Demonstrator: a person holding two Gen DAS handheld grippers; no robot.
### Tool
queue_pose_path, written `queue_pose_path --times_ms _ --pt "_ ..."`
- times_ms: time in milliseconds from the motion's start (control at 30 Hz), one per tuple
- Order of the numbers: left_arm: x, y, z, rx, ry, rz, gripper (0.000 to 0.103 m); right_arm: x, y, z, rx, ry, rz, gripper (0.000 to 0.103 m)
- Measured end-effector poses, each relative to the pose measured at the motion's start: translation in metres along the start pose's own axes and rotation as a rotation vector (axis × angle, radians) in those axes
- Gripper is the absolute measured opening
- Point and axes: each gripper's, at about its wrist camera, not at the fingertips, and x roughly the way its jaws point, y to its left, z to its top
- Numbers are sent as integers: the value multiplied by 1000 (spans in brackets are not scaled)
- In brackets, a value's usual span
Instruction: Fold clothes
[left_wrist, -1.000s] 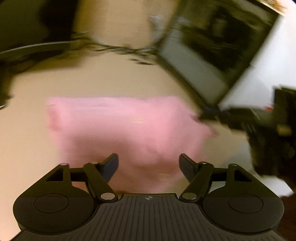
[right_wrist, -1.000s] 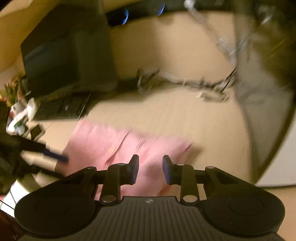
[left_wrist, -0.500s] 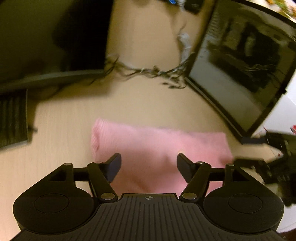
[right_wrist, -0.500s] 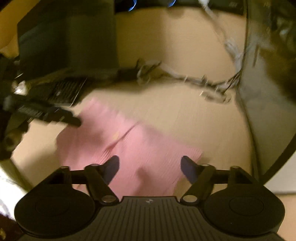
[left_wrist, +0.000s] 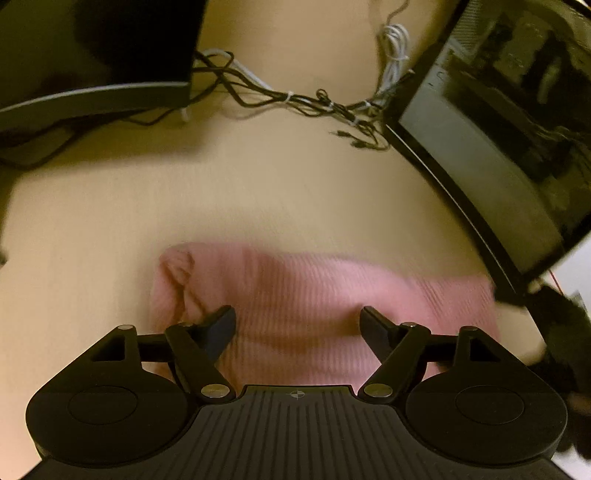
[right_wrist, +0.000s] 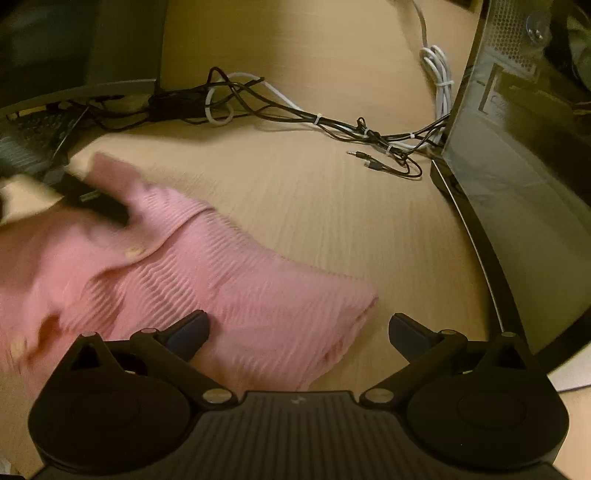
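Pink top (left_wrist: 325, 306) lies on the desk (left_wrist: 258, 199), already doubled into a rough oblong; some folding looks done. Whether another fold is due I can only guess — likely one more, or a squaring-up, since the near-left part is rumpled and the edges do not line up.

Left tongs (left_wrist: 297, 326): jaws opening, nothing pinched; both tips hang over the cloth, the top spreading ahead of and between them. Rolled bump of fabric just off the left tip.

Right tongs (right_wrist: 299, 332): jaws opening wide, empty. Left tip over the cloth; right tip over bare desk, past the top's corner. In this view the left tongs show as a dark blur at far left, over the top's far end.

Cloth: ribbed knit, soft, pale button (right_wrist: 133, 253) on a folded-back flap. Motion blur hides finer detail.

Cables (right_wrist: 332, 125) lie well ahead, clear of the cloth.
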Motion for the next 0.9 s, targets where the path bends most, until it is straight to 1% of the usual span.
queue_pose_path --times_ms 67,133,167,200,267,333,400,467,567,733,800,833,900 --pt "7 -6 13 24 -25 -3 80 -7 5 -1 -6 28 44 103" --pt "6 -12 23 49 -55 -1 80 -19 10 1 -21 69 146 103" --pt "1 -14 27 58 -73 1 81 -25 11 1 -34 70 183 103" --pt "-9 -16 26 64 -94 8 85 -33 11 3 -51 55 202 103" --pt "-32 -15 21 85 -136 30 91 -47 8 5 -77 11 218 103" --pt "-57 -12 4 115 -156 65 92 -60 1 9 -98 -56 184 103" --pt "-72 -15 -16 125 -146 79 92 -66 -1 13 -157 -119 112 103" --pt "-68 -25 -35 159 -116 113 92 -64 -2 18 -217 -145 72 103" --pt "-62 -40 -61 212 -73 171 92 -50 -2 23 -247 -118 76 103" --pt "-46 -32 -76 330 -53 418 93 -20 11 -4 -369 -48 18 103" --pt "-53 -17 -71 303 -71 485 93 -23 10 -13 -317 -63 -6 103" --pt "-59 -9 -68 269 -81 497 93 -25 10 -15 -282 -62 -15 103" --pt "-75 5 -59 175 -106 466 91 -29 10 -18 -219 -41 -15 103"
